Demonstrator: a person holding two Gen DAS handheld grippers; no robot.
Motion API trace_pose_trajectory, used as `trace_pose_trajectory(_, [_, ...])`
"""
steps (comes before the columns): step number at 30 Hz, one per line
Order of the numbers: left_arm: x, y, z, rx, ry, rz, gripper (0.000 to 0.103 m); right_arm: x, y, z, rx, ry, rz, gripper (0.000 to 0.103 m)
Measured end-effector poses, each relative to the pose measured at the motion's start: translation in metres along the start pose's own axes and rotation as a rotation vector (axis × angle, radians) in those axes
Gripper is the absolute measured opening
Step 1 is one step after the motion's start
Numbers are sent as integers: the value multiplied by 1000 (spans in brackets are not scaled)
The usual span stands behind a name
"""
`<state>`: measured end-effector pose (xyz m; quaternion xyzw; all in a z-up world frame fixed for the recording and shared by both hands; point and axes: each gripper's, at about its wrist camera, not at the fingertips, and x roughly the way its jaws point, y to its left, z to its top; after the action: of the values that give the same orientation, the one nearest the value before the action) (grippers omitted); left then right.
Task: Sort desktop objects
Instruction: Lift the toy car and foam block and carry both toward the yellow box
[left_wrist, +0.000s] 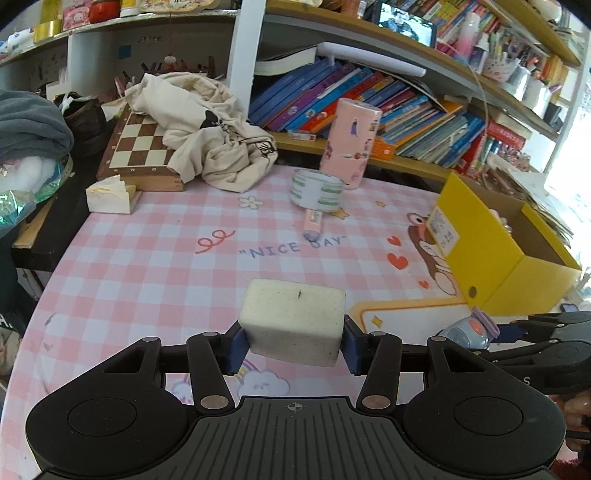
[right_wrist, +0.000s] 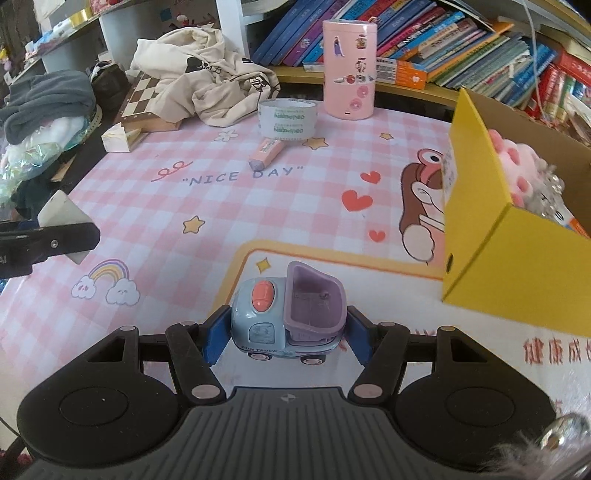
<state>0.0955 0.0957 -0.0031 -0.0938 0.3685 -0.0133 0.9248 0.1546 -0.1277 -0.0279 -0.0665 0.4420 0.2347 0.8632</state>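
Your left claw (left_wrist: 293, 338) is clamped on the white block (left_wrist: 293, 321), held clear above the pink checked worktop (left_wrist: 147, 258) at lower centre of the left view. Your right claw (right_wrist: 284, 332) is clamped on the toy truck (right_wrist: 290, 314), low in the right view, pads on its nose and tail.

The truck's rounded shell could twist or slip out if you tilt sharply. The block looks soft; it may sag or pivot in a light grip.

The yellow box (right_wrist: 480, 258) stands at the right, its near wall tall and its inside already holding a pink plush (right_wrist: 517, 166), so a low approach could clip the rim. The two claws sit close together. Open worktop lies centre; tape roll (right_wrist: 288, 120) and pink cylinder (right_wrist: 349, 66) stand further back.
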Motion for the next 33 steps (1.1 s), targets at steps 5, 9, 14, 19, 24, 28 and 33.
trace_pose_trajectory(5, [-10,-4,-9,1,-4,-17,49,-11,4,-12,1,-4,-10,62])
trace_pose_trajectory(9, [-17,-5,-15,4,0,-26,48,-19,7,-21,2,-5,-14,62])
trace_pose_trajectory(14, [-24,-10,-22,8,11,-47,48,-28,7,-30,4,-1,-24,62])
trace_pose_trajectory(19, [-26,-18,-29,17,22,-78,47,-37,3,-41,19,7,-42,62])
trace_pose_trajectory(24, [-27,-27,-30,34,23,-99,47,-45,-7,-50,49,9,-62,62])
trace_pose_trajectory(28, [-26,-37,-29,51,28,-116,47,-52,-16,-55,67,6,-77,62])
trace_pose_trajectory(33, [-25,-53,-30,85,40,-146,46,-61,-30,-64,96,15,-96,62])
